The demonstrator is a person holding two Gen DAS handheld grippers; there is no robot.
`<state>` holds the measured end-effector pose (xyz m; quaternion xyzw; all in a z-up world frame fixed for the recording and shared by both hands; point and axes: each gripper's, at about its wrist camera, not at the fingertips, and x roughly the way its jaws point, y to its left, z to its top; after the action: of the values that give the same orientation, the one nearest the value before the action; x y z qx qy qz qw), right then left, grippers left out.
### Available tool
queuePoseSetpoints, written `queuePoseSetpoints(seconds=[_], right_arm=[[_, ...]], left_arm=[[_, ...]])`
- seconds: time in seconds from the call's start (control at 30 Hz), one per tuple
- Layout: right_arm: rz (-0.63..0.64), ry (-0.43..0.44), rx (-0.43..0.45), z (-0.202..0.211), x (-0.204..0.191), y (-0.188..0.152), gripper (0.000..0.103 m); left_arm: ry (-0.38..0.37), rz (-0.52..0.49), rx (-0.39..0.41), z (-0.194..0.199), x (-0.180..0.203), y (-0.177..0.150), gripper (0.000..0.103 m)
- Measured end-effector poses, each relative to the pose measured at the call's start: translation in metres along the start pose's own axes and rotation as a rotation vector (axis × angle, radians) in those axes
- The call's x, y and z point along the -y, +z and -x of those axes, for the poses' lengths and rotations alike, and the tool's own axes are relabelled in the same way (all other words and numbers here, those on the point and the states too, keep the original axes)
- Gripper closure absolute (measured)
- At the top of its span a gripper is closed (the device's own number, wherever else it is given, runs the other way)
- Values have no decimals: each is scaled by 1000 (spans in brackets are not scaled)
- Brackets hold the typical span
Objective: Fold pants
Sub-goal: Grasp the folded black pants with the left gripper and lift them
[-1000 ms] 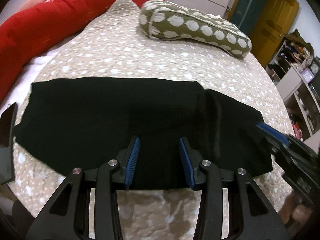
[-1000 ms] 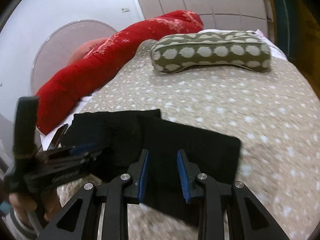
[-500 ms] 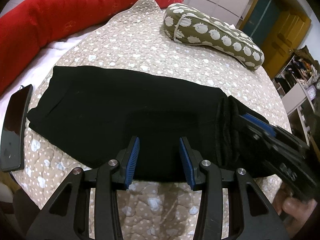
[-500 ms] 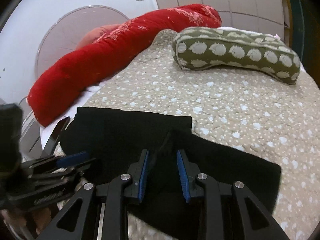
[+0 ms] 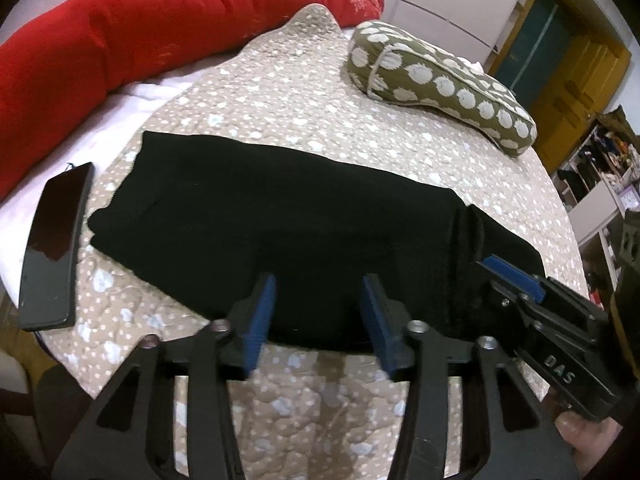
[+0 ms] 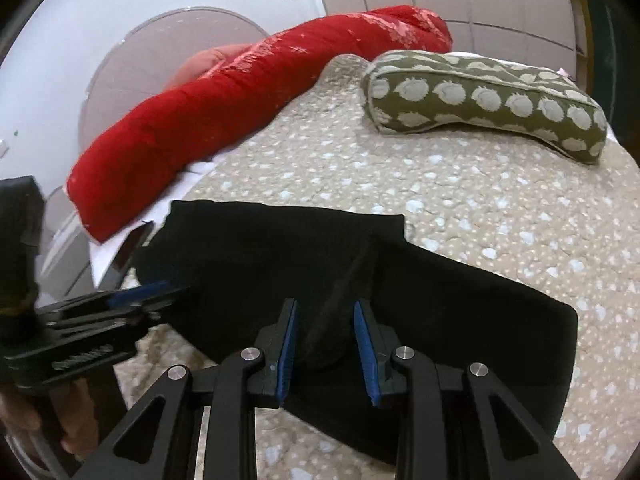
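Black pants (image 5: 280,216) lie folded lengthwise across the beige spotted bedspread (image 5: 288,108); they also show in the right wrist view (image 6: 248,256). My left gripper (image 5: 318,316) is open over their near edge, nothing between its blue pads. My right gripper (image 6: 325,340) is open, with a raised ridge of the pants (image 6: 340,300) standing between its pads. In the left wrist view the right gripper (image 5: 516,276) sits at the pants' right end. The left gripper (image 6: 148,292) shows at the left in the right wrist view.
A black phone (image 5: 54,240) lies left of the pants near the bed edge. A red bolster (image 5: 120,36) runs along the far left. An olive spotted pillow (image 5: 436,84) lies at the back. Shelves (image 5: 600,184) and a yellow door stand to the right.
Both grippers have drawn back and shifted along the near edge. The right end of the pants has bunched into a ridge between the right gripper's pads.
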<state>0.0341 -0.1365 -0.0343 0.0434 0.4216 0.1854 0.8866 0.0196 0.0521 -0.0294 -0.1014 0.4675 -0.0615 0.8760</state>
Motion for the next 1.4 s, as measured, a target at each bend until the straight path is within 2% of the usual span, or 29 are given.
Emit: queuePoseSetpoints(seconds=[0.07,0.2,0.33,0.7,0.73,0.8,0.83,1.03,1.4], right_arm=[[-18,9,-24,-9,2,-3,76],[30,-16,-30,-14,-7,-1,72],[22,39,-17,-11,-10,9,70],[48,80,-28,-30,-30,23,70],[58,84,-31,-32,-33,25,69],[87,89,-34,-37,-41,30,68],[100,91,-31,-39,-44,32,66],[162,128,-52,-64,-65,58,57],[356,192,-130,-129,-118,107,56]], left_arm=[[-8,16,7,3,-5,0,43],[6,30,7,6,-13,0,43],[6,53,8,8,-21,0,43],[0,127,-1,11,-45,-4,43],[-3,143,-3,12,-49,-5,42],[-9,191,6,15,-62,-8,31],[-12,210,13,17,-67,-10,30],[-17,308,29,16,-88,-17,29],[-33,410,42,-3,-101,-8,29]])
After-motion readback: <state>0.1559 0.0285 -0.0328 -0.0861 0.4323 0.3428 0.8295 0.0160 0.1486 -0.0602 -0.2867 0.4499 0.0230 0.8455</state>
